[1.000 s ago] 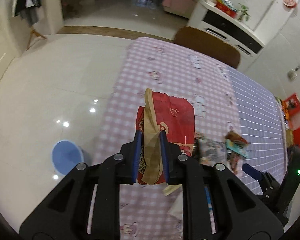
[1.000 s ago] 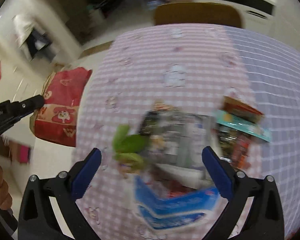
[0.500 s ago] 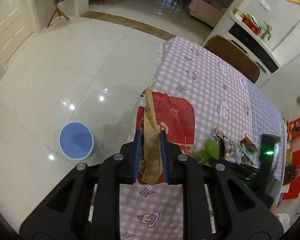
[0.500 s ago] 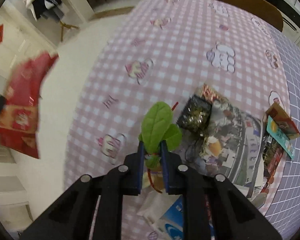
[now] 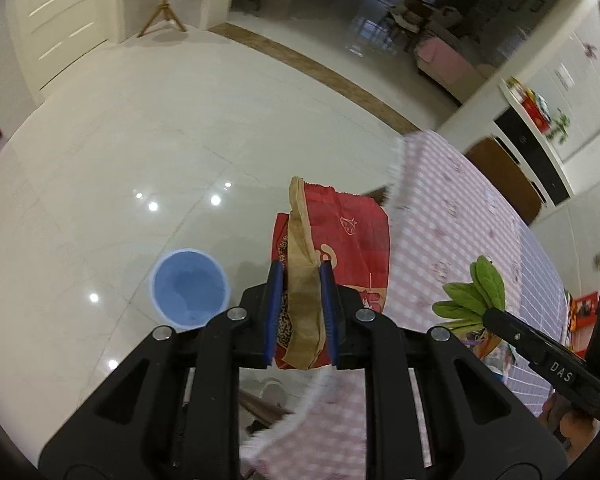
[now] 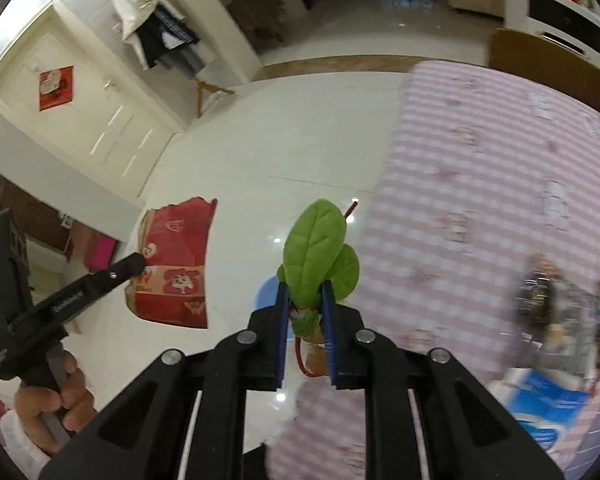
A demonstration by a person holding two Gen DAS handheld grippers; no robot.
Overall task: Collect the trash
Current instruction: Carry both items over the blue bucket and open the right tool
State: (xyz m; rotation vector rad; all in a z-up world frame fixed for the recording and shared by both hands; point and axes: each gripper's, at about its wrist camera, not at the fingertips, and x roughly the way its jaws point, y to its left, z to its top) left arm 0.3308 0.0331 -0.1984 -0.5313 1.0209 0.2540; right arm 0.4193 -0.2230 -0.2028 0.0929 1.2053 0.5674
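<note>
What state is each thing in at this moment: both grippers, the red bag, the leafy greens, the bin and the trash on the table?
left gripper: shut on red paper bag
red paper bag: held in the air, beside the table edge
right gripper: shut on green leaves
green leaves: held off the table
blue bin: upright, open
wrappers: lying on the table

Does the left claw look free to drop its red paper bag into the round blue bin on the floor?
Probably yes. The left claw holds the red paper bag off the table edge, and the round blue bin sits open on bare tile, nothing between them.
</note>
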